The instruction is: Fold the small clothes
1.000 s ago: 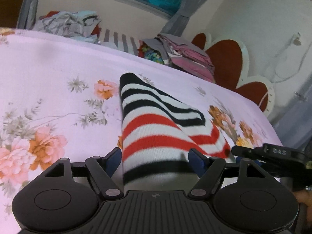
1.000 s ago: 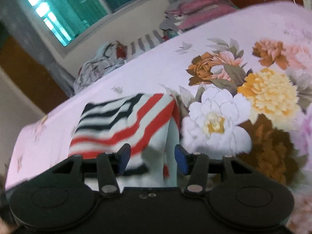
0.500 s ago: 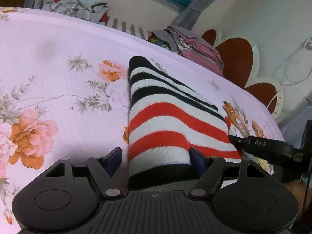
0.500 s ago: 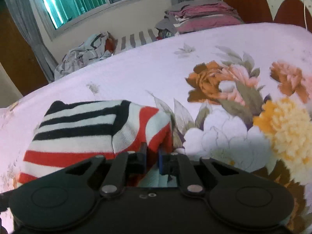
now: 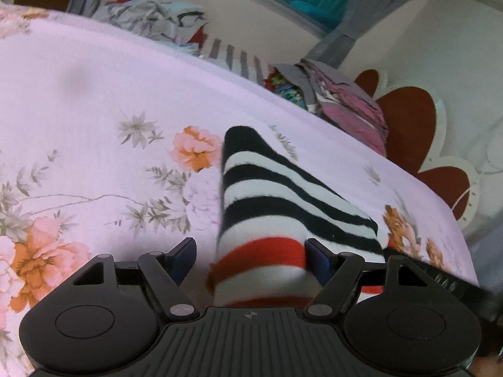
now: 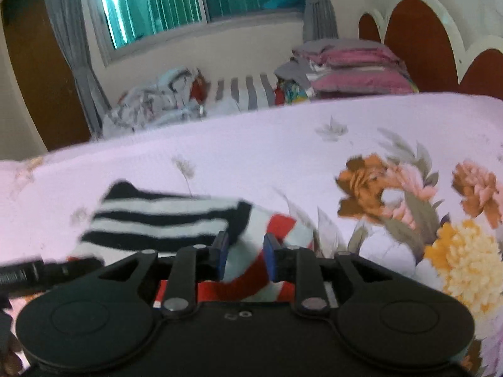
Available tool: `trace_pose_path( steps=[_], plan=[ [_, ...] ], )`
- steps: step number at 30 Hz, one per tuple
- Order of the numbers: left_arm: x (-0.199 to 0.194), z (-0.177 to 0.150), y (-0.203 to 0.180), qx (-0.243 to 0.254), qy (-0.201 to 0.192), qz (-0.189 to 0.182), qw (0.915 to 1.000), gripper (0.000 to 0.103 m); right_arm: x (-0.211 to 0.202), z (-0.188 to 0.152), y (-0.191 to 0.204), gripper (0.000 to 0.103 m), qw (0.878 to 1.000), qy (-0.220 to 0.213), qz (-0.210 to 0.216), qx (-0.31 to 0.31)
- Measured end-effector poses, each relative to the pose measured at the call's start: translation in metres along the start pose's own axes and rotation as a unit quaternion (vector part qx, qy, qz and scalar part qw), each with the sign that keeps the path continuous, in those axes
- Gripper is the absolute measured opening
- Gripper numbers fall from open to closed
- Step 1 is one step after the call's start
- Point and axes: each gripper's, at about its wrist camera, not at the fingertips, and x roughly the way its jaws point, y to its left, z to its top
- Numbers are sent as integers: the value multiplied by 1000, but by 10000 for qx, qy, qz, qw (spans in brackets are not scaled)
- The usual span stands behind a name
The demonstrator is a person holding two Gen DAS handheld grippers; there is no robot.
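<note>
While the right gripper (image 6: pixel 243 251) has just been opening a little from a near-shut pinch, its blue pads stand narrowly apart with red-and-white cloth of the striped garment (image 6: pixel 163 220) between them; motion blur makes it hard to say whether the pads still press the fabric, so I cannot tell if it is gripped or just let go. At about ten o'clock from those pads the black-and-white end of the garment lies folded over the red-striped part on the floral bedsheet (image 6: pixel 283 163).

The left gripper (image 5: pixel 250 251) stands wide, its jaws on either side of the garment's near red band; the left pad is clear of the cloth, the right pad is at its edge, so nothing is clamped. From there the stripes run away toward twelve o'clock, ending in a black tip, and the right gripper's finger shows at four o'clock.

Judging by the doubled layers, one fold is being laid down. The next move probably calls for the right gripper to draw clear without dragging the top layer, then for a fresh hold on an edge to fold again or tidy the stack.
</note>
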Motion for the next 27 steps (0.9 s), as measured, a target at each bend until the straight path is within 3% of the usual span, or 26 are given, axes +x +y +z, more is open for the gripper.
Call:
trace_pose_path(
  steps=[6,17,27],
  plan=[
    [3,0,-2,61,49,86,9999,76,7,-2,-10,22,10000,8,-66,63],
    [-38,-17,-21,663,97,144,9976,77,-62,-21,2,35,9989,-247,377,-107],
    [-51,-37,-27,958,124,314,9948,77,-67,-56,-6,35,9994,145,58,-317]
  ],
)
